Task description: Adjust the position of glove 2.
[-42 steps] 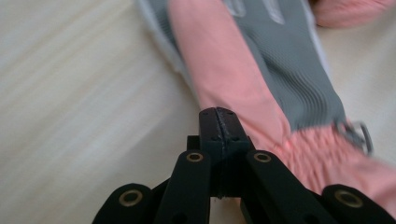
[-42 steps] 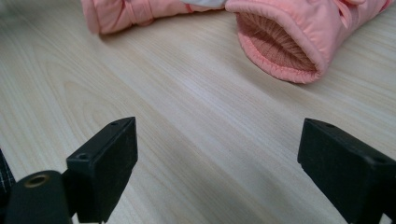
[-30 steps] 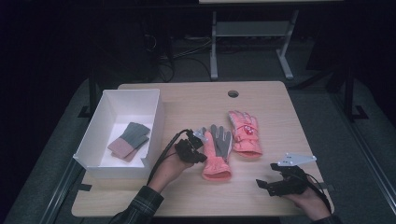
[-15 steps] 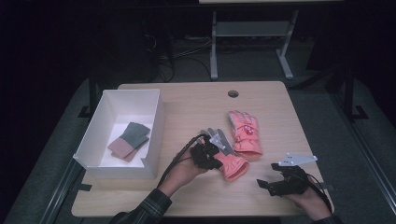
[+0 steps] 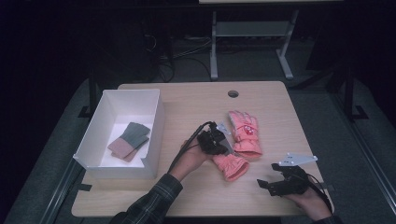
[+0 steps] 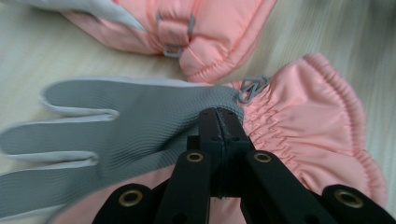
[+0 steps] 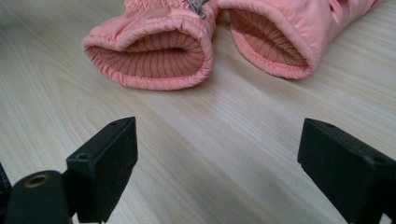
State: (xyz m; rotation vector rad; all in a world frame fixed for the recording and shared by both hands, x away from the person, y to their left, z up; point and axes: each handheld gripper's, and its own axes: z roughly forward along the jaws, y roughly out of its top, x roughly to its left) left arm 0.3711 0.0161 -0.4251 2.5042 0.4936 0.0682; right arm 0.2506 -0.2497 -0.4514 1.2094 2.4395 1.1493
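Observation:
A pink glove with a grey palm (image 5: pixel 231 165) lies palm up on the wooden table (image 5: pixel 187 107), its cuff toward me. My left gripper (image 5: pixel 214 141) is shut on it; in the left gripper view the jaws pinch the fabric (image 6: pixel 140 112) where the grey palm meets the gathered pink cuff (image 6: pixel 317 130). A second pink glove (image 5: pixel 245 133) lies right beside it, back up (image 6: pixel 210 28). My right gripper (image 5: pixel 275 184) rests near the table's front right, open, its jaws (image 7: pixel 224 158) wide apart over bare wood. Both cuffs face it: the held glove's (image 7: pixel 154 51) and the other's (image 7: pixel 280 42).
A white open box (image 5: pixel 119 165) stands at the table's left with a folded grey-green and pink cloth item (image 5: pixel 130 140) inside. A round cable hole (image 5: pixel 232 93) sits near the far edge. Bare wood lies between the gloves and the right gripper.
My left gripper has dragged the grey-palmed glove to the right, up against the second glove, and the glove has turned. The right gripper has kept still.

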